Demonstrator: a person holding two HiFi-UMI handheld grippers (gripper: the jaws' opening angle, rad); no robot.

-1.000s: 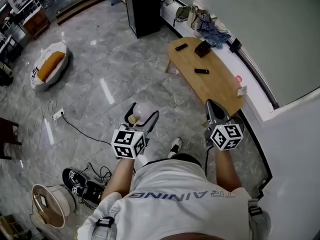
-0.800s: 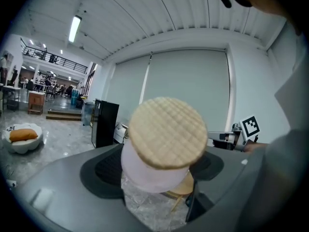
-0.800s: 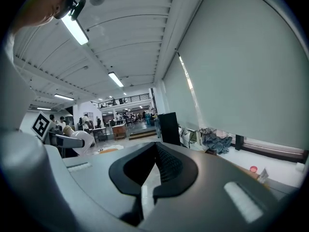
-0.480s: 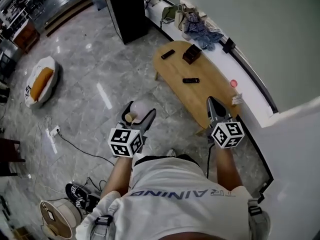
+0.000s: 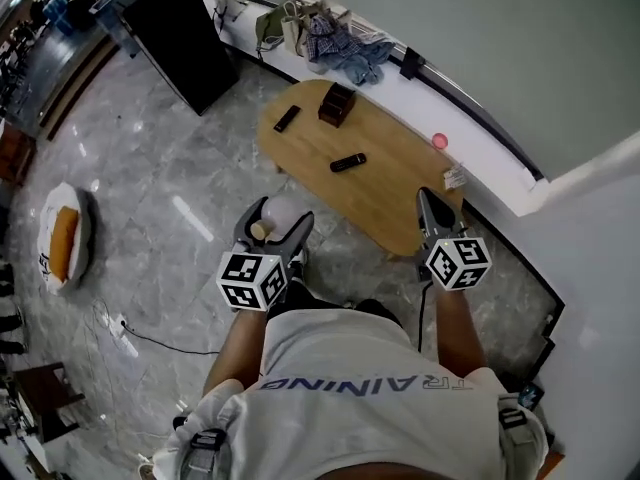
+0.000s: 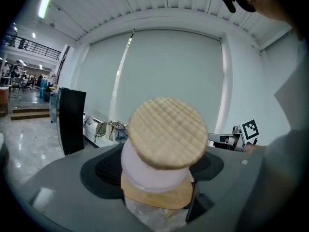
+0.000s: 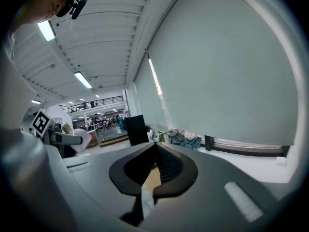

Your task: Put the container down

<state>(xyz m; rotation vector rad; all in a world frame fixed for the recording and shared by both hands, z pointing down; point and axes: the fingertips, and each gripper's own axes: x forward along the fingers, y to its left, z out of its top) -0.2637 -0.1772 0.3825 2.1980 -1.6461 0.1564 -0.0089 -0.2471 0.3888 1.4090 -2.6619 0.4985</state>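
Observation:
My left gripper [image 5: 272, 226] is shut on a white container [image 5: 283, 214] with a round cork lid [image 5: 261, 232]. In the left gripper view the container [image 6: 153, 174] lies sideways between the jaws, its cork lid [image 6: 167, 133] facing the camera. It hangs over the grey floor, just short of the near end of the oval wooden table [image 5: 390, 198]. My right gripper [image 5: 430, 210] is shut and empty, over the table's near right edge. In the right gripper view its jaws [image 7: 153, 164] meet with only a thin slit.
On the table lie two dark remotes [image 5: 348, 162] [image 5: 287, 119] and a brown box [image 5: 337, 105]. A white ledge [image 5: 480, 158] along the wall carries clothes [image 5: 335, 40] and a bag. A black cabinet [image 5: 180, 38] stands far left; a pet bed [image 5: 60, 240] lies left.
The view has swung toward the table, which now lies nearer and more central. Both grippers keep their grip and place relative to the body; the container stays held.

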